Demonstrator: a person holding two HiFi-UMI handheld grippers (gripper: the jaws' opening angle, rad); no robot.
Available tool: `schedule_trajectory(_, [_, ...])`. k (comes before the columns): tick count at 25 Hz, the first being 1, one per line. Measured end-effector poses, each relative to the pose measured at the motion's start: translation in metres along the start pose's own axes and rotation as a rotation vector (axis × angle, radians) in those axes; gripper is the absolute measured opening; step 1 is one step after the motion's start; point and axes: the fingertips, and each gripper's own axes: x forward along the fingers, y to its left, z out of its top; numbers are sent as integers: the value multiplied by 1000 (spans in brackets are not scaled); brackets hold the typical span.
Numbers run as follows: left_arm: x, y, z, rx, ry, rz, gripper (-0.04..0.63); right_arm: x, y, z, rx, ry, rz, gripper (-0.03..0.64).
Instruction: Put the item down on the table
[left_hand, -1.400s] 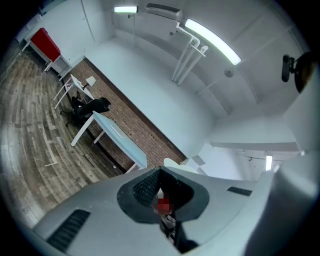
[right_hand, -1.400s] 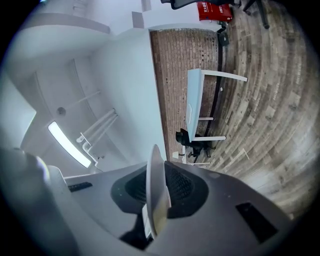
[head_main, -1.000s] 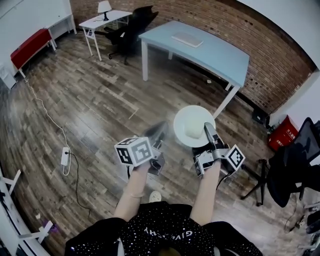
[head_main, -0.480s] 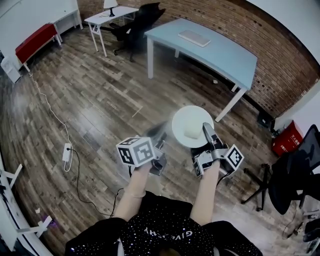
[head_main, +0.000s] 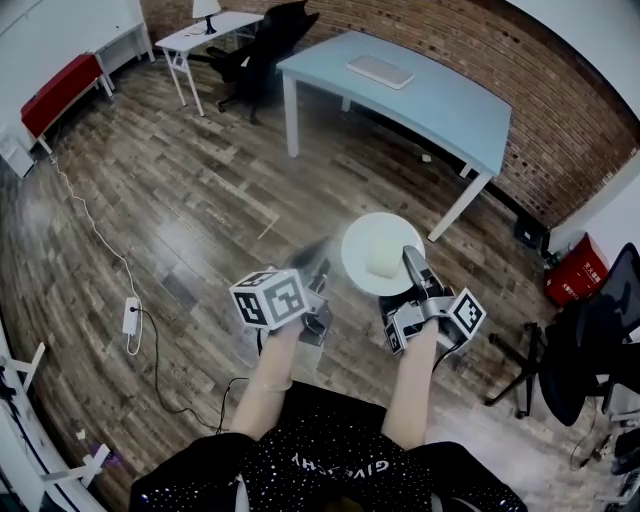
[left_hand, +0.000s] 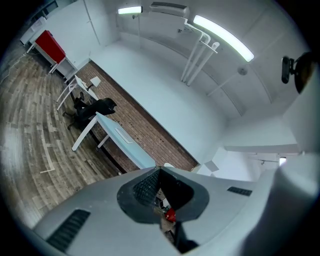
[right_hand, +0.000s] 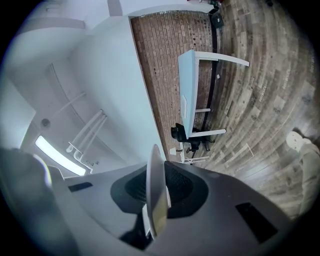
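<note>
Well, two tools were held over the brown wood floor. The right tool was clamped on the rim of one plate. It was round, white, thin and smooth, with one pale lump on it. The left tool was pressed together with nothing in it. One long light-blue desk stood well apart, by a red brick wall, and one flat white slab lay on it.

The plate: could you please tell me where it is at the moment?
In the head view the plate is right of centre, held by its near rim in the right gripper, over the floor and short of the table.
</note>
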Motion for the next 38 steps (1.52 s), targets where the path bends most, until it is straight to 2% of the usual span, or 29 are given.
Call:
schedule_trajectory(8, [88,21,33,-15,29,-40,11,58,4,64,-34,-59,-8,51])
schedule_trajectory(16, [193,58,108,7,34,-58,11,168,18,121,-38,-66,30,49])
schedule_trajectory(20, [246,77,146,43,31,-61,11,222,22,152,-40,-72,54,50])
schedule_trajectory(25, [298,109,172,36,37,-54,11,277,6,186,-31,-91,26,49])
schedule_trajectory(29, [329,131,186,35,49,-53,11,314,-4,207,-29,-99,21,49])
schedule_trajectory(38, [359,174,204,11,61,-42,11,371,-32,215,10,-101,-8,49])
